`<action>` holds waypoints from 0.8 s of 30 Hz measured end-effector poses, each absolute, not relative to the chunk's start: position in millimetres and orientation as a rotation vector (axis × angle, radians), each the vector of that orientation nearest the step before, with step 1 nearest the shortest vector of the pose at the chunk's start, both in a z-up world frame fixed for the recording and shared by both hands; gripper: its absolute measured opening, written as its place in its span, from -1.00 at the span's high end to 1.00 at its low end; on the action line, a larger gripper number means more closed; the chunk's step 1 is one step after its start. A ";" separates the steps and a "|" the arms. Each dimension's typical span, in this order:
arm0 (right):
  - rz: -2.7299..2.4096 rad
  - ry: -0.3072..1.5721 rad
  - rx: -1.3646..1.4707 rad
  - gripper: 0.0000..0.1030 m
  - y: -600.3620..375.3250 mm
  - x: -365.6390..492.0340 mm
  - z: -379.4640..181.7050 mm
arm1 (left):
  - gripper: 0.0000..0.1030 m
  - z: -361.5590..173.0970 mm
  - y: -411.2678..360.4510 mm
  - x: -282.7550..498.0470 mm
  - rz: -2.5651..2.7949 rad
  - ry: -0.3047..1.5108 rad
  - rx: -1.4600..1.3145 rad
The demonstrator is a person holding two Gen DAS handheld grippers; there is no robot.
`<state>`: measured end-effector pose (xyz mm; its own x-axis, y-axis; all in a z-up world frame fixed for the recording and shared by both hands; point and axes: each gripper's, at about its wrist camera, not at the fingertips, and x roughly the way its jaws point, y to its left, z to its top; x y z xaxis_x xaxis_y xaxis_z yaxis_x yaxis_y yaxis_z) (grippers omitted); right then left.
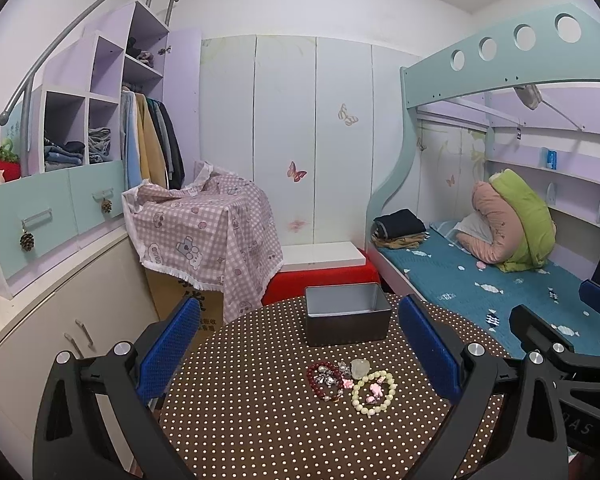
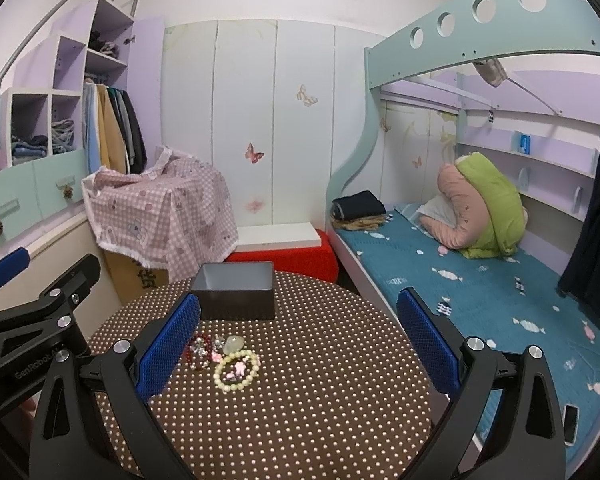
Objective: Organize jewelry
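A round tabletop (image 1: pixel 260 420) in a brown cloth with pale dots is carrying everything, and the grey metal box (image 1: pixel 347 314) is serving here as the landmark. The box is sitting open-topped at the far edge of the tabletop, with nothing showing inside it from these angles.

Nearer the camera than the box, well apart from it, the jewelry is lying in a small cluster on the cloth: a dark red bead bracelet (image 1: pixel 325 376) is lying on the left of the cluster, touching a cream bead bracelet (image 1: pixel 374 391) on the right, with small pink charms (image 1: pixel 376 391) lying inside the cream ring. A pale translucent stone (image 1: pixel 359 367) and some clear, glittery pieces (image 1: pixel 342 367) are sitting on the box side of the bracelets.

The left hand-held gripper (image 1: pixel 300 360) is hovering on the near side of the cluster, spread wide and grasping nothing. The right hand-held gripper (image 2: pixel 300 344) is hovering to the right of the box, likewise released and empty, its left blue pad (image 2: pixel 166 350) overlapping the red bracelet in view
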<state>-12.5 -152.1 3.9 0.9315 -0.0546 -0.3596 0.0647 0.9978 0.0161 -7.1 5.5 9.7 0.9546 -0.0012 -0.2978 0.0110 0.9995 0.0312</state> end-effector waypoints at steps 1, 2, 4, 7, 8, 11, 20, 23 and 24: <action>-0.061 0.367 0.028 -0.86 -152.3 -14.0 4.6 | -0.87 9.7 5.3 -7.2 -0.005 0.302 0.033; -0.060 0.365 0.027 -0.86 -152.3 -15.6 5.5 | -0.87 10.8 5.1 -8.9 -0.005 0.300 0.034; -0.058 0.360 0.026 -0.86 -152.2 -19.2 7.5 | -0.87 13.4 5.1 -12.2 -0.001 0.296 0.035; -0.053 0.357 0.029 -0.86 -153.4 -23.7 9.5 | -0.87 14.4 6.7 -18.4 0.001 0.294 0.039; -0.052 0.357 0.031 -0.86 -154.1 -24.9 9.6 | -0.87 14.9 6.9 -20.0 0.001 0.293 0.041; -0.049 0.358 0.035 -0.86 -153.7 -28.9 10.6 | -0.87 17.1 6.6 -24.1 0.006 0.293 0.044; -0.045 0.358 0.035 -0.86 -154.2 -32.2 10.1 | -0.87 17.3 7.4 -27.5 0.011 0.299 0.039; -0.042 0.370 0.030 -0.86 -154.2 -30.1 9.2 | -0.87 14.8 9.2 -22.2 0.011 0.316 0.038; -0.041 0.372 0.031 -0.86 -154.1 -29.4 9.0 | -0.87 13.9 9.4 -20.2 0.010 0.324 0.040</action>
